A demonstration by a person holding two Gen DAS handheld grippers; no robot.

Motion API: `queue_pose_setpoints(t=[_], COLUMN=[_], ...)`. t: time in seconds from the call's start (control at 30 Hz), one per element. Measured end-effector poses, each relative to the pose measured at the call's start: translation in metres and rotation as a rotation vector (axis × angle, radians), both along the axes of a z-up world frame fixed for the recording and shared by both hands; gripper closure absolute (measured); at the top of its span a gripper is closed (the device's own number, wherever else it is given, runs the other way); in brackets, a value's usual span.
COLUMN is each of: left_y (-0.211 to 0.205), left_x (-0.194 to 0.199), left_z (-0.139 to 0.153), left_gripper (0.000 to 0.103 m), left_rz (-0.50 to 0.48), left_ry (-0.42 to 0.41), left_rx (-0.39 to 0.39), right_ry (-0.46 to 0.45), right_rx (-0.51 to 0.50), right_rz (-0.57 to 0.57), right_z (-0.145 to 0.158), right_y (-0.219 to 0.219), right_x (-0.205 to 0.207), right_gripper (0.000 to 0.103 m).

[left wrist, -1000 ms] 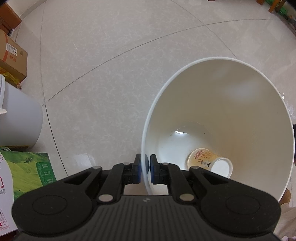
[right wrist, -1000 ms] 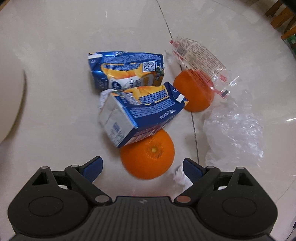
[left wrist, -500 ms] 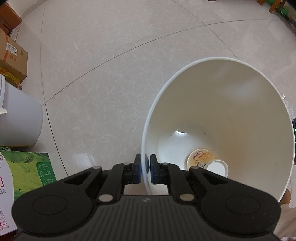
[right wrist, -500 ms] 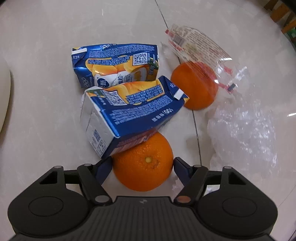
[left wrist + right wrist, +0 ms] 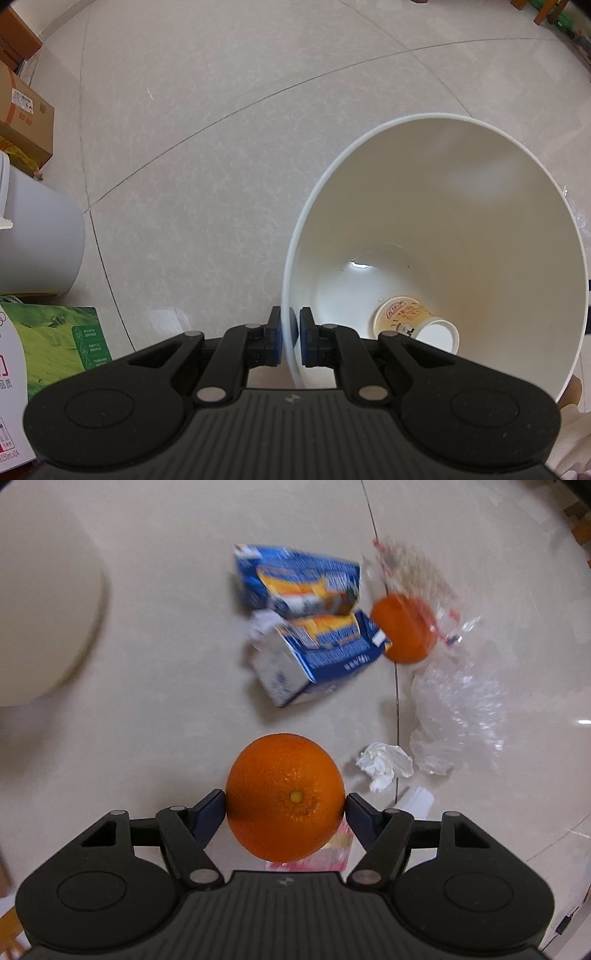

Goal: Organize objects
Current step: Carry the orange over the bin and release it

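While the left gripper (image 5: 290,341) is pinching the tall white plastic bin's rim (image 5: 295,236), the right gripper (image 5: 286,808) is clamping a round orange (image 5: 284,797) above bare floor beside it.

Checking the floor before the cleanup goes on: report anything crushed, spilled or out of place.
Two blue juice cartons lie crushed on the floor, beside a loose orange, plastic wrap and crumpled tissue. No liquid spill shows.
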State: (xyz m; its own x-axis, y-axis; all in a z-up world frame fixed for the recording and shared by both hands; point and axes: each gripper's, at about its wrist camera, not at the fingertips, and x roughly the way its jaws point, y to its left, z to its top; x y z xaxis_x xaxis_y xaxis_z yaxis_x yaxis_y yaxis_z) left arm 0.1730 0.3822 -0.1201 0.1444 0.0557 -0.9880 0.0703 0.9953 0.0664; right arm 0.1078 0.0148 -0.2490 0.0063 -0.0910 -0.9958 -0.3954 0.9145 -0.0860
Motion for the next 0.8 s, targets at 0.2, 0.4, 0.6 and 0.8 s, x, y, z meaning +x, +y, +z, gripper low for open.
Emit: queue_pose_setpoints(t=[0.2,0.4,0.6,0.8], left_y=[0.001,-0.002,-0.001,-0.001], left_x=[-0.001,-0.002,-0.001,-0.001], left_z=[0.000,0.000,0.000,0.000], left_gripper=[0.096,0.096,0.096,0.096], left_rz=[0.003,-0.006,-0.004,-0.003], left_ry=[-0.001,-0.004,-0.004,-0.003], left_rx=[-0.008,0.003,-0.003,-0.004], right_ry=[-0.068,-0.166,-0.213,-0.223], right_rx=[0.111,0.231,0.305,0.342], right_rz=[0.061,0.135,0.192,0.250], right_z=[0.097,0.176,0.211,0.212], right_y=[0.032,0.077,0.123,0.161], right_x=[0.002,0.005,0.014,0.020], right_gripper=[0.028,0.028,0.028,0.028])
